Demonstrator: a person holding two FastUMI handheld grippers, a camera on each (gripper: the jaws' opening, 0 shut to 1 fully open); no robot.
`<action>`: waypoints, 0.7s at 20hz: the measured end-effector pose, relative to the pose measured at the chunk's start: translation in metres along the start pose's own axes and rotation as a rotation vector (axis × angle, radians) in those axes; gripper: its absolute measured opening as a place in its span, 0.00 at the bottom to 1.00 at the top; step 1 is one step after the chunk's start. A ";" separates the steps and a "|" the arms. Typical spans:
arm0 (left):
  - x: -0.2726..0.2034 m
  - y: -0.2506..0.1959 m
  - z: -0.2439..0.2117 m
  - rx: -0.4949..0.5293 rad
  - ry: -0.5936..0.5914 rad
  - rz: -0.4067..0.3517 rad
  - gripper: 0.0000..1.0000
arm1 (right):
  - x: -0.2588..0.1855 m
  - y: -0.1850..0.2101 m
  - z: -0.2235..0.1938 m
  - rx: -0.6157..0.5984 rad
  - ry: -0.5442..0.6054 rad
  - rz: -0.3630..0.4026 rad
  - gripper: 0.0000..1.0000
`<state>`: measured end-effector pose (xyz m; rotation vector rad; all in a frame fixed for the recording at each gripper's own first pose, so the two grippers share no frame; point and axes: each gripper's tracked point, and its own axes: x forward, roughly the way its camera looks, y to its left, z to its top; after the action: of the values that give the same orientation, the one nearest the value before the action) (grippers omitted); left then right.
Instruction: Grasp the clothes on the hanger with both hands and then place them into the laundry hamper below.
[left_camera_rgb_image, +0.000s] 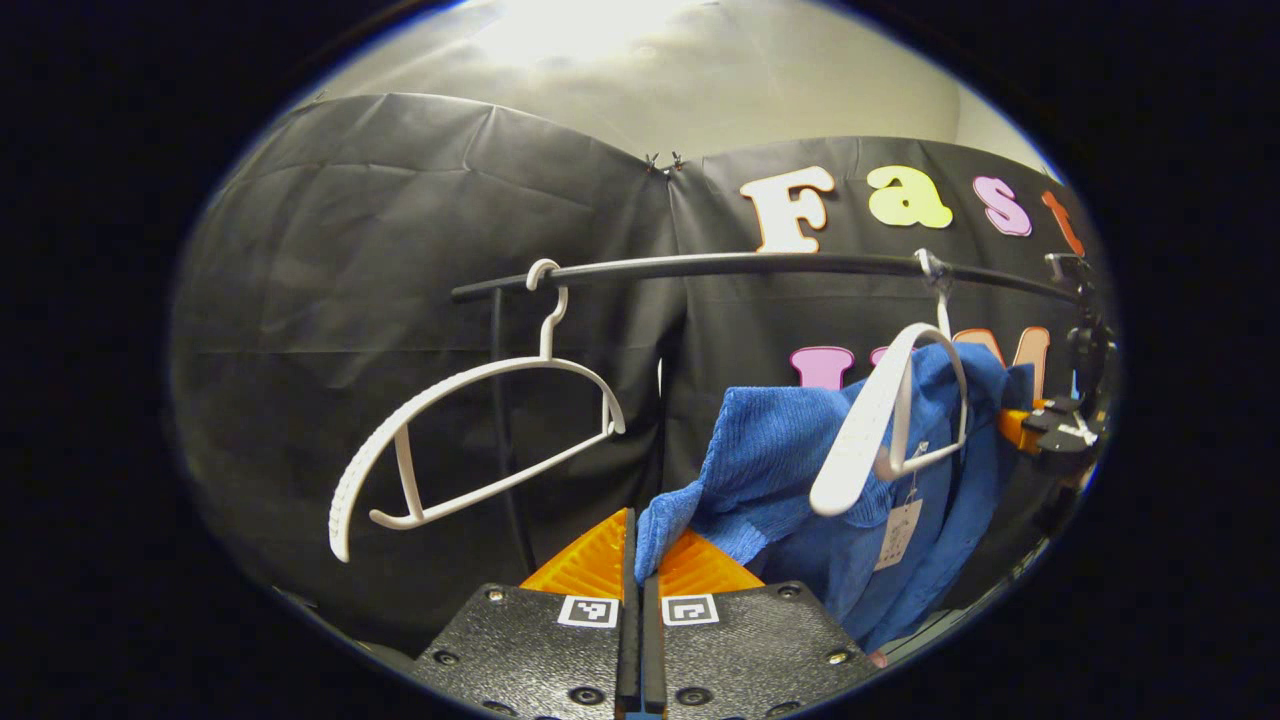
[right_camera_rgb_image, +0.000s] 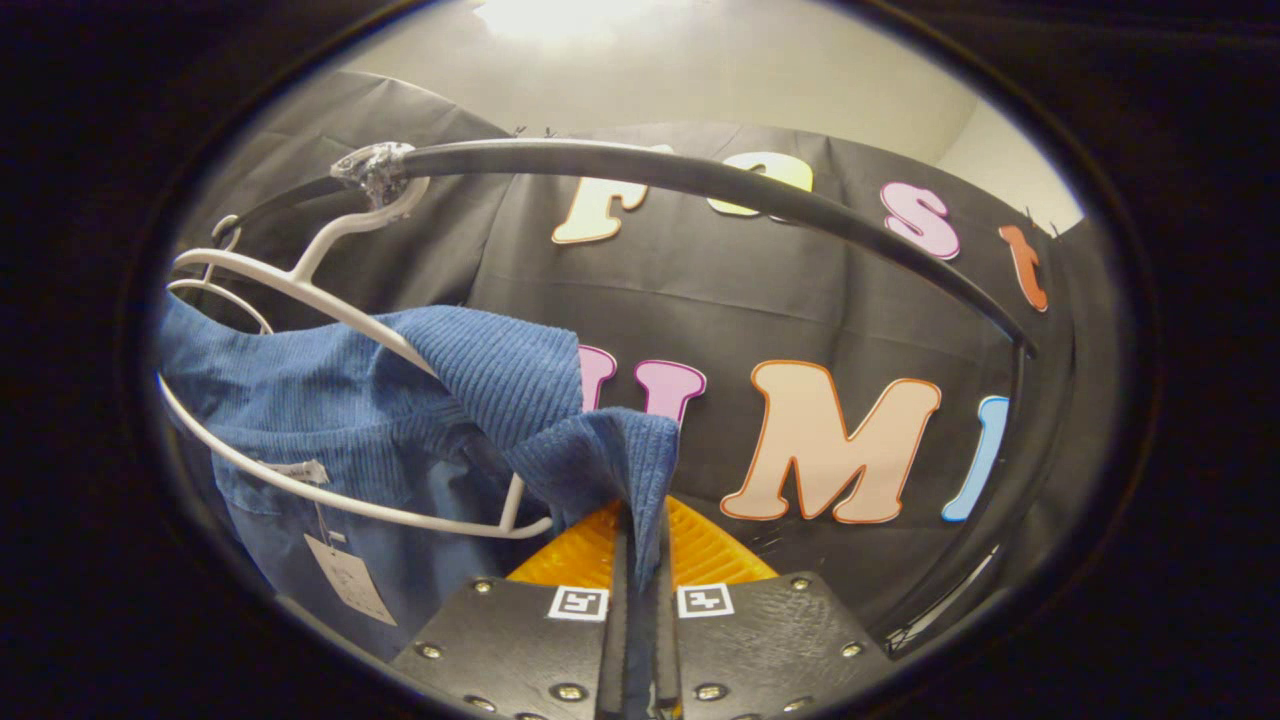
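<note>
Gripping opposite edges of the blue corduroy shirt (left_camera_rgb_image: 770, 460), both the left gripper (left_camera_rgb_image: 640, 560) and right gripper (right_camera_rgb_image: 640, 540) are clenching fabric. It is hanging partly off the white hanger (left_camera_rgb_image: 880, 420) on the black rail (left_camera_rgb_image: 760, 265); its paper tag (right_camera_rgb_image: 350, 578) is showing no legible writing. An empty hanger (left_camera_rgb_image: 450, 450) is dangling apart, leftward.

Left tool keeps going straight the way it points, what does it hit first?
Probably the blue garment it already pinches; the left tool has it bunched right ahead. Past that, likely the black cloth wall; depth is unclear.
</note>
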<state>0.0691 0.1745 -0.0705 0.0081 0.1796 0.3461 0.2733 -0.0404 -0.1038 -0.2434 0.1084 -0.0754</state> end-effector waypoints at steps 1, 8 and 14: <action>0.002 -0.001 -0.003 0.011 0.000 0.000 0.03 | 0.001 -0.002 0.001 -0.004 -0.004 -0.003 0.11; 0.007 -0.008 -0.027 0.004 0.010 -0.011 0.02 | 0.013 -0.016 0.015 -0.029 -0.044 -0.040 0.11; 0.008 -0.011 -0.043 -0.024 0.034 -0.020 0.02 | 0.032 -0.022 0.015 -0.050 -0.063 -0.061 0.08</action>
<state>0.0729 0.1663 -0.1150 -0.0235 0.2087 0.3285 0.3057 -0.0608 -0.0869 -0.2989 0.0401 -0.1257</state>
